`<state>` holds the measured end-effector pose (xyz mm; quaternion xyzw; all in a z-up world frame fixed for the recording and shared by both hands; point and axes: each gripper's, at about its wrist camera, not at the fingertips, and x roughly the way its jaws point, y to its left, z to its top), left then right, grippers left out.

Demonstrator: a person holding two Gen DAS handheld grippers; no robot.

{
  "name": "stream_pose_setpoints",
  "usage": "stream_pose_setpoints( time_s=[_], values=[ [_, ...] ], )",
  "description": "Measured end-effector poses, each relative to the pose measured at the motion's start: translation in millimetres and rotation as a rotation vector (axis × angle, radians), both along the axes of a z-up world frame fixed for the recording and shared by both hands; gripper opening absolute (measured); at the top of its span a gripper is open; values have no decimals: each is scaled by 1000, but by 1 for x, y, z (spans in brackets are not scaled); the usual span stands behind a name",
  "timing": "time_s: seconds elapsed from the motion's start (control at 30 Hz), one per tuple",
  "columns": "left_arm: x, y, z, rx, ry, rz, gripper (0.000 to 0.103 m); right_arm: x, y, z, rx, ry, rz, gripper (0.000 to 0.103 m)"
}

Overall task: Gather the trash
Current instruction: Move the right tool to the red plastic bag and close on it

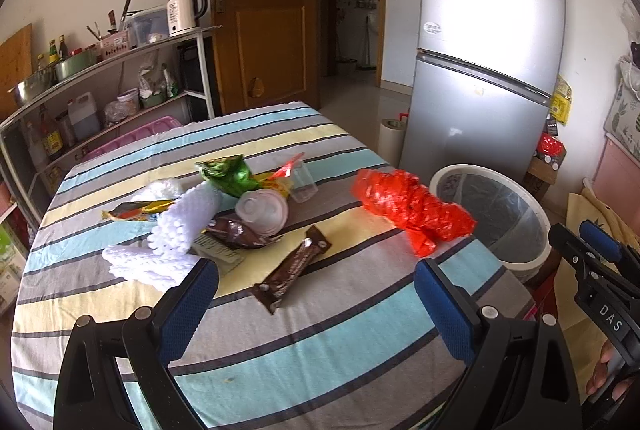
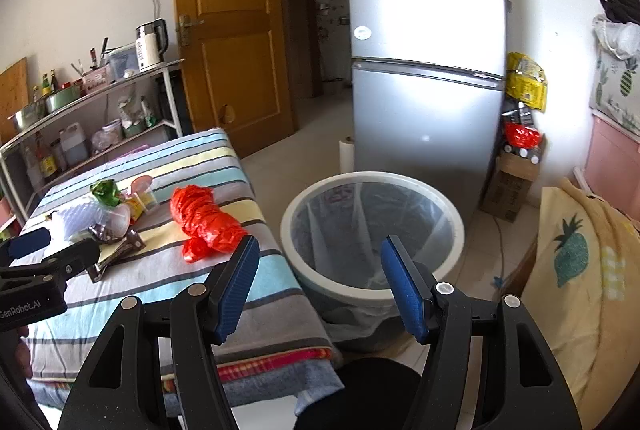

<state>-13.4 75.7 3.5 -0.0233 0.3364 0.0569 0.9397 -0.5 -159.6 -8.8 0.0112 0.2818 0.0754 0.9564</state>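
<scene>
Big silver fridge (image 1: pixel 484 42) fills the upper right of the left wrist view, glare across its door. Wooden door (image 1: pixel 260 10) stands top centre. At upper left, a white kettle (image 1: pixel 185 8) tops the metal shelf rack (image 1: pixel 120 70), bottles and bowls crowded below.

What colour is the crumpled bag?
Red bag, clearest in the left wrist view.
</scene>
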Motion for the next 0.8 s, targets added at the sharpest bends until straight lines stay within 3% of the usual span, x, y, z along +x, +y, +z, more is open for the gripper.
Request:
stream_pose_setpoints(
  time_s=[0.4, 0.63, 0.8],
  values=[
    [-17, 95, -7, -61, 47, 241, 99, 47, 67, -8, -19, 47, 283, 64],
    [-10, 125, -22, -111, 111, 282, 99, 77, 101, -10, -57, 77, 401, 64],
    [2, 138, -31, -202, 132, 293, 100, 100, 116, -20, -84, 121, 425, 64]
  ],
)
